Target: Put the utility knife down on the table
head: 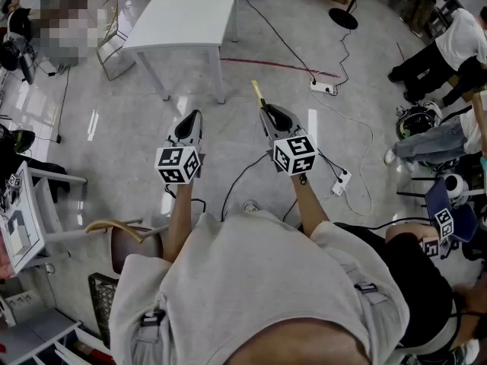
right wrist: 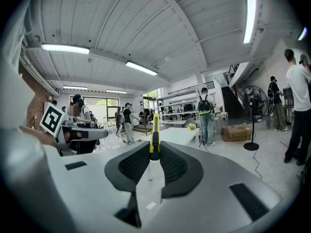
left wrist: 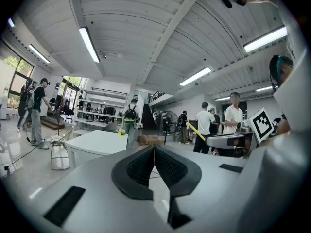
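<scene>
Above the floor, right gripper (right wrist: 153, 152) clamps the yellow utility knife (right wrist: 154, 136); left gripper (left wrist: 154, 152) closed, empty. White table (head: 185, 12) probably some way ahead; set-down not started.

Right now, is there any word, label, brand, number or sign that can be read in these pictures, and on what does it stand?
No text can be read.
Left marker cube and right marker cube: only square patterns, no letters.
Cardboard box: too small to tell.
</scene>
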`<state>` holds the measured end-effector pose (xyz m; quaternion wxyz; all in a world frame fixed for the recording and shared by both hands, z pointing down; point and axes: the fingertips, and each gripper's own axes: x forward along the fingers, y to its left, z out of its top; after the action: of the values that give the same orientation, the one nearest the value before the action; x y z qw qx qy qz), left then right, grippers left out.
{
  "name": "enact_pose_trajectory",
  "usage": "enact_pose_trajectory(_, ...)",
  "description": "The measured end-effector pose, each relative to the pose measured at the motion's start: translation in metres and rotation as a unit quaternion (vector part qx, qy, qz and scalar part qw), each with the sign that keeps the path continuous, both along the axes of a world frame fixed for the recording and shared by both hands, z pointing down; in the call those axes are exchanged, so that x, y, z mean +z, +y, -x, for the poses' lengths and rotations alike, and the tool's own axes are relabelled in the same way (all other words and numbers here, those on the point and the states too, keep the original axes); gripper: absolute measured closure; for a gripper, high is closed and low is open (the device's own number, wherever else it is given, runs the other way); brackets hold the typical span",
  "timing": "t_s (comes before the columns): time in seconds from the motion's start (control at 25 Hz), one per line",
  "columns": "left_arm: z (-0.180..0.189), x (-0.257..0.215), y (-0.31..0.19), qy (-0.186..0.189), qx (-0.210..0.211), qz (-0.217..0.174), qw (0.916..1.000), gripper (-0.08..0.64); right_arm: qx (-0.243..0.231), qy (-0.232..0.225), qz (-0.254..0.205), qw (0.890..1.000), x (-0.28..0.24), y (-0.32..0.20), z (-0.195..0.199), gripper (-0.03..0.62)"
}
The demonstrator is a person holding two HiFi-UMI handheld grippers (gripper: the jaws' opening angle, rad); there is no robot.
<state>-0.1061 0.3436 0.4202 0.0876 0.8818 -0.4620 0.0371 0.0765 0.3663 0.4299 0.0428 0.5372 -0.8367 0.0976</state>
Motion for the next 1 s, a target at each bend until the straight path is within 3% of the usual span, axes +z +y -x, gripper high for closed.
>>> enact_pose_trajectory(1.0, -0.047, 0.017, -0.005, -0.02, -0.008, 0.016, 0.9996, 0.538, -0.025, -0.009, 0.009, 1.0, 0.014, -0.015, -0.035, 0.509)
